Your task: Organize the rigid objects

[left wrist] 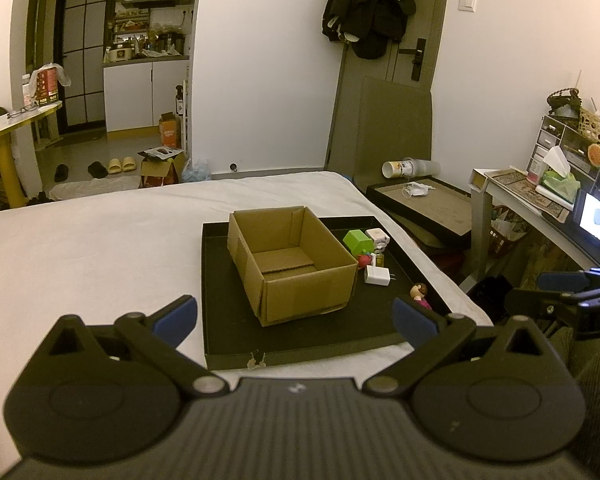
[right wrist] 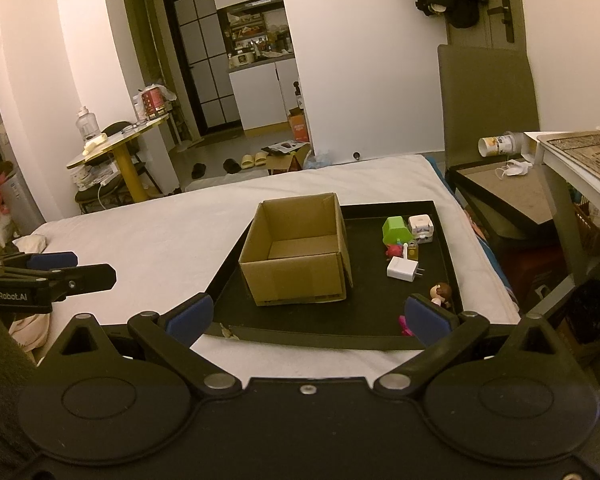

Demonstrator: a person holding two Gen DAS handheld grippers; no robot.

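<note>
An empty open cardboard box point(left wrist: 292, 260) point(right wrist: 300, 254) stands on a black tray point(left wrist: 220, 280) point(right wrist: 380, 304) on the white bed. Right of the box lie a green block point(left wrist: 358, 240) point(right wrist: 396, 229), a white cube point(left wrist: 376, 237) point(right wrist: 420, 227), a red toy point(left wrist: 364, 259) point(right wrist: 394, 250), a small padlock point(right wrist: 412, 251), a white charger point(left wrist: 377, 275) point(right wrist: 403, 269) and a doll figure point(left wrist: 419, 294) point(right wrist: 440, 293). My left gripper point(left wrist: 296, 316) is open and empty before the tray's near edge. My right gripper point(right wrist: 308, 316) is open and empty, its right fingertip near the doll.
The white bed point(left wrist: 100, 248) extends left and beyond the tray. A second black tray point(left wrist: 420, 200) with a mask and a tipped cup sits off the bed's right side. A desk point(left wrist: 540, 208) stands at far right. The other gripper shows in each view's edge.
</note>
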